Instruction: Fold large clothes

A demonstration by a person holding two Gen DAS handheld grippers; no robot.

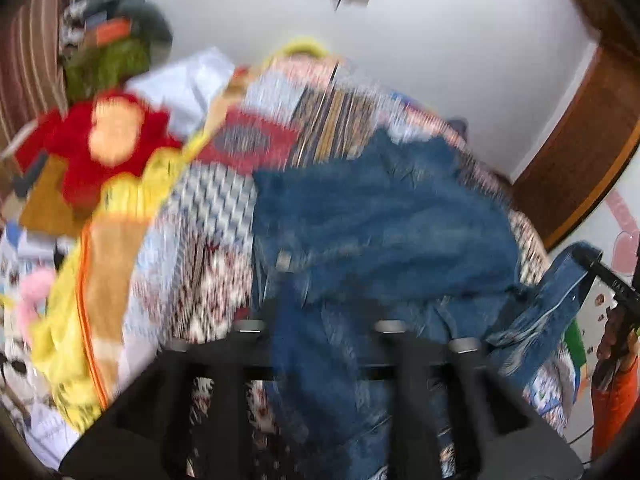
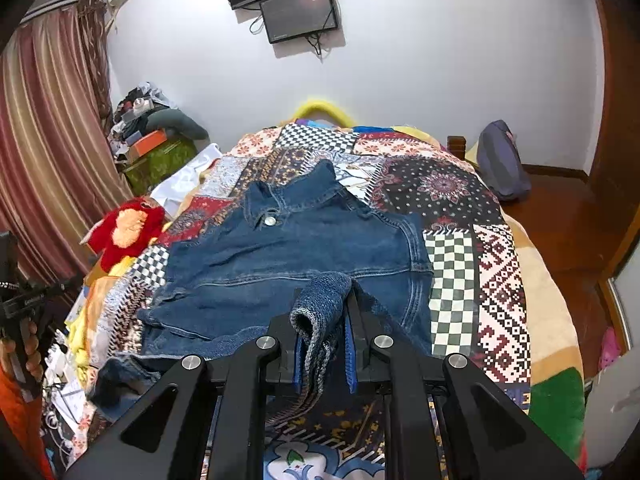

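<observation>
A blue denim jacket [image 2: 288, 256] lies spread on the patchwork bedspread [image 2: 452, 280], collar toward the far wall. My right gripper [image 2: 324, 320] is shut on a fold of the jacket's near hem [image 2: 320, 296] and holds it lifted; in the left wrist view it appears at the right edge [image 1: 588, 260] with denim hanging from it. That view is blurred by motion. In it my left gripper [image 1: 324, 312] shows its jaws apart above the denim [image 1: 380, 220], gripping nothing that I can see. In the right wrist view the left gripper [image 2: 24, 300] sits at the far left in a hand, clear of the jacket.
A red plush toy [image 2: 124, 228] and yellow bedding [image 1: 60, 340] lie on the bed's left side. Striped curtains [image 2: 48, 140] and a clutter pile [image 2: 156, 136] stand at the left. Two screens [image 2: 300, 12] hang on the far wall. A purple bag [image 2: 500, 164] sits on the wooden floor at the right.
</observation>
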